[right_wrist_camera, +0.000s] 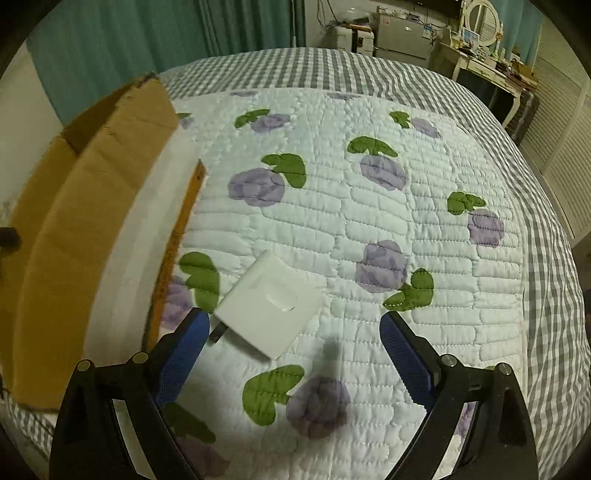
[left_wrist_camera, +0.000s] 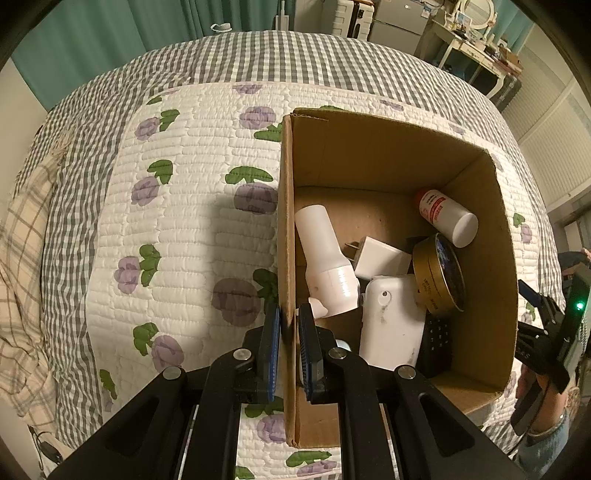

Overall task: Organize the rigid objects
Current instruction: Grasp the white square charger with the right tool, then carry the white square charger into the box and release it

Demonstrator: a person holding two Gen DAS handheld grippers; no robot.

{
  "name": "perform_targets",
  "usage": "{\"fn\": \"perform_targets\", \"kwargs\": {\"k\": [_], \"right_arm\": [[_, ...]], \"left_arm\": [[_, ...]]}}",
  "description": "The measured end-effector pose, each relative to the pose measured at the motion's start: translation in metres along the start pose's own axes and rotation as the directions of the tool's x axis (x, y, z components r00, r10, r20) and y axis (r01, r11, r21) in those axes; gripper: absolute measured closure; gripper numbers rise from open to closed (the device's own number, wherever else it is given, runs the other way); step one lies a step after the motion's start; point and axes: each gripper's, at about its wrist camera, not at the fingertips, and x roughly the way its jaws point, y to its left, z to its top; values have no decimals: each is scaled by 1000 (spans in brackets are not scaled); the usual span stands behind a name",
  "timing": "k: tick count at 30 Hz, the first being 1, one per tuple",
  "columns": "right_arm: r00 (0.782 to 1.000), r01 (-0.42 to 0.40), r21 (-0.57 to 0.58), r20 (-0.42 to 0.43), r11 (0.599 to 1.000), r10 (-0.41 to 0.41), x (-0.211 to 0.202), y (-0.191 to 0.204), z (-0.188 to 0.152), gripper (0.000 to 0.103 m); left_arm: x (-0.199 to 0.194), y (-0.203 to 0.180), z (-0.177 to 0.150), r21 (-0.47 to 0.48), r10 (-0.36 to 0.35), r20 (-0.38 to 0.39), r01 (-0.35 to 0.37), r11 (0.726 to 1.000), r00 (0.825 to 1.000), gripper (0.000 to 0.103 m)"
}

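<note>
A cardboard box [left_wrist_camera: 495, 258] stands on the quilted bed. My left gripper [left_wrist_camera: 288, 314] is shut on the box's left wall, one blue pad on each side of the cardboard. Inside lie a white bottle [left_wrist_camera: 325, 251], a white plug adapter [left_wrist_camera: 380, 254], a white device [left_wrist_camera: 391, 317], a gold tin [left_wrist_camera: 436, 273], a red-labelled white bottle [left_wrist_camera: 447, 216] and a dark keypad item [left_wrist_camera: 436, 343]. My right gripper [right_wrist_camera: 291, 321] hangs open just above the quilt, a flat white square charger [right_wrist_camera: 271, 302] lying between and slightly beyond its fingertips, nearer the left finger. The box [right_wrist_camera: 92, 206] stands to its left.
The flowered quilt [right_wrist_camera: 406, 221] spreads to the right of the charger over a grey checked cover [right_wrist_camera: 554, 295]. A plaid cloth [left_wrist_camera: 22, 258] lies at the bed's left edge. Green curtains [right_wrist_camera: 147, 37], a dresser with a mirror [right_wrist_camera: 480, 48] and white cabinets [right_wrist_camera: 402, 33] stand beyond the bed.
</note>
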Motion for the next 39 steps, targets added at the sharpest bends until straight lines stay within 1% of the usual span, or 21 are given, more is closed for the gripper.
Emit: {"fn": "perform_targets", "kwargs": {"k": [4, 7, 10, 12, 14, 19, 22, 27, 29, 34, 39], "right_arm": [[999, -26, 29, -28, 999, 27, 9, -3, 5, 9], [998, -41, 33, -38, 999, 42, 13, -2, 6, 13], [996, -62, 36, -54, 997, 64, 16, -1, 5, 21], [993, -91, 42, -69, 995, 94, 19, 1, 5, 33], [991, -104, 45, -79, 994, 107, 19, 3, 5, 35], [993, -81, 17, -81, 997, 82, 17, 7, 3, 38], [994, -63, 8, -84, 998, 64, 14, 7, 2, 41], [996, 12, -68, -89, 998, -18, 5, 9, -2, 44], [996, 29, -68, -85, 997, -35, 2, 4, -2, 44], [994, 70, -81, -74, 994, -76, -14, -5, 3, 45], [995, 89, -111, -35, 990, -93, -47, -1, 21, 47]], "left_arm": [[-1, 3, 1, -6, -4, 0, 4, 1000, 1000, 93], [-1, 4, 1, -6, -5, 1, 5, 1000, 1000, 93], [-1, 4, 0, -1, 2, 1, -2, 1000, 1000, 93], [-1, 3, 0, -3, 1, 1, -1, 1000, 1000, 93], [-1, 3, 0, -4, 2, 1, -2, 1000, 1000, 93], [-1, 3, 0, -2, 5, 2, -5, 1000, 1000, 93], [-1, 2, -1, -7, 3, 1, -3, 1000, 1000, 93], [-1, 2, -1, -9, 4, 1, -4, 1000, 1000, 93], [-1, 2, -1, -12, 0, 1, 0, 1000, 1000, 93], [-1, 2, 0, -14, -1, 1, 1, 1000, 1000, 93], [-1, 3, 0, -29, -8, -1, 8, 1000, 1000, 93]]}}
